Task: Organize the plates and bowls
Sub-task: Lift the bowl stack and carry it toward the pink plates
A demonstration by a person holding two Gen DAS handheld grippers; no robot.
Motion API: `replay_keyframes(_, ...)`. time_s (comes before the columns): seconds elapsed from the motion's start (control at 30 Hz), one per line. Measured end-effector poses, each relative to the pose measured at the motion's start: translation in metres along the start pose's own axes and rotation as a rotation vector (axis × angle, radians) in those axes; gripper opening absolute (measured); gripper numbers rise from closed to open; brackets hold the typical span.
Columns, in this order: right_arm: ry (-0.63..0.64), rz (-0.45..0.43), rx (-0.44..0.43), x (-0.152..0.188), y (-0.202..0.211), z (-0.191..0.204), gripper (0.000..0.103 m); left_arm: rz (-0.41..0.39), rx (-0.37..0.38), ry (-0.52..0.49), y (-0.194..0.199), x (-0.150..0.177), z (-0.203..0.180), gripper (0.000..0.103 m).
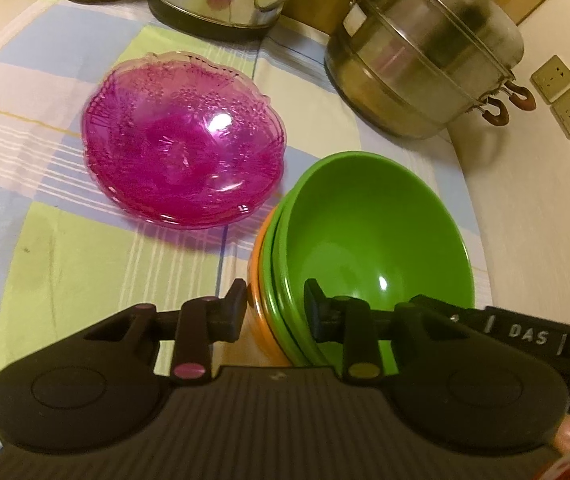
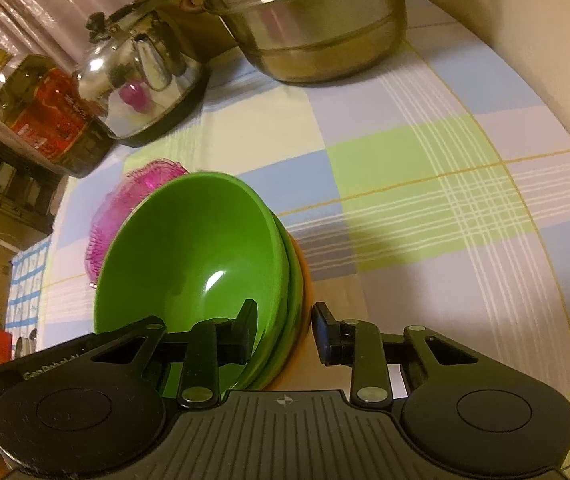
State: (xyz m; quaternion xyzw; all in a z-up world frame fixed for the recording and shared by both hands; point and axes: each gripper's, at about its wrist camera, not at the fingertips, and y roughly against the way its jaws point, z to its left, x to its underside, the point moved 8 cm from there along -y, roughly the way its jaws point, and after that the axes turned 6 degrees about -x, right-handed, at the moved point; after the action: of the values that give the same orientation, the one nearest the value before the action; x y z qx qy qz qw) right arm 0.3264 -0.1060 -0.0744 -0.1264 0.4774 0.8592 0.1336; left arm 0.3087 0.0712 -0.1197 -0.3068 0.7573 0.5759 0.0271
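Now both grippers pinch the stack of bowls from opposite sides. On the left gripper (image 1: 275, 308), one finger sits outside the orange bowl (image 1: 259, 304) at the bottom of the stack and the other inside the top green bowl (image 1: 373, 240), so the pads clamp all the nested rims together. The right gripper (image 2: 283, 330) mirrors this: one finger inside the green bowl (image 2: 197, 256), the other against the outer wall. Judging by the tilt of the bowls, the stack is gripped on two sides so that it stays nested and can be carried as one.

Just beside the bowls, toward the table's middle, a pile of pink plates (image 1: 183, 140) rests on the checked cloth (image 1: 65, 240), already gathered, which suggests the sorting is well along. Farther back, along the far edge, stand a steel pot (image 1: 425, 52), a kettle (image 2: 141, 68) and an oil bottle (image 2: 45, 112) with a red label whose print is too blurred to read. The letters "DAS" show in the left view on the other gripper's body, and the right view shows partial lettering starting "Gen" there.
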Motion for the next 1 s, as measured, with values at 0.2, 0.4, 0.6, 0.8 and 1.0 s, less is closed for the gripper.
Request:
replay_keyframes(0.2, 0.04, -0.026, 0.019, -0.008, 0.012, 0.018, 0.021, -0.03, 0.002, 0.007, 0.018, -0.006, 0.006, 0.022)
replay_keyframes(0.4, 0.045, 0.0, 0.002, 0.001, 0.002, 0.019, 0.02, -0.009, -0.011, 0.027, 0.013, 0.0, 0.017, 0.022)
replay_keyframes(0.6, 0.099, -0.002, 0.026, 0.003, -0.002, 0.023, 0.021, -0.014, -0.007, 0.023, 0.007, -0.001, 0.019, 0.022)
replay_keyframes(0.8, 0.084, 0.023, 0.011, 0.006, -0.011, 0.015, 0.027, 0.001, -0.01, 0.027, -0.002, 0.0, 0.02, 0.023)
replay_keyframes(1.0, 0.015, 0.067, -0.019, 0.011, -0.025, 0.004, 0.037, 0.013, -0.008, 0.025, -0.008, 0.0, 0.019, 0.026)
